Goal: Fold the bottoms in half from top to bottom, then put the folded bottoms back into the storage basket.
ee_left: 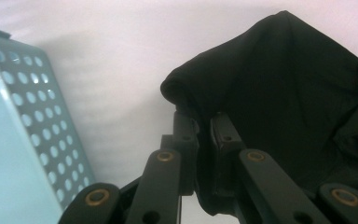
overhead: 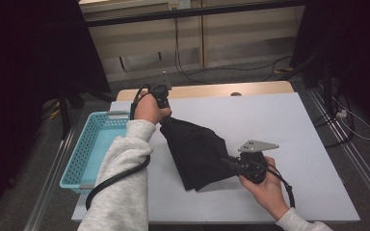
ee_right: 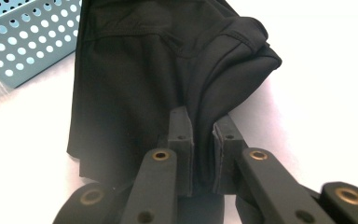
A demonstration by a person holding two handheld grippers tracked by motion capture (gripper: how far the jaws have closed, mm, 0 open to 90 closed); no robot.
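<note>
A white surface [overhead: 289, 125] with a wooden far edge stands on grey floor [overhead: 241, 74]. Beyond it, pale wall panels [overhead: 236, 33] sit between dark curtains [overhead: 33, 57]. Black cables [overhead: 192, 72] trail across the floor.

At the centre of the high view lies a plain black cloth [overhead: 195, 151] with no print, set against the pale lavender-white table [overhead: 289, 125], whose far edge at the top of the frame shows a light wood tone. At the left of the frame, the basket [overhead: 84, 154] is light turquoise, patterned all over with rows of small round holes. The sleeve [overhead: 125, 178] at lower left is heathered light grey; both black grippers carry brass-coloured rivets, and a grey plate tops the right gripper [overhead: 231, 162].
</note>
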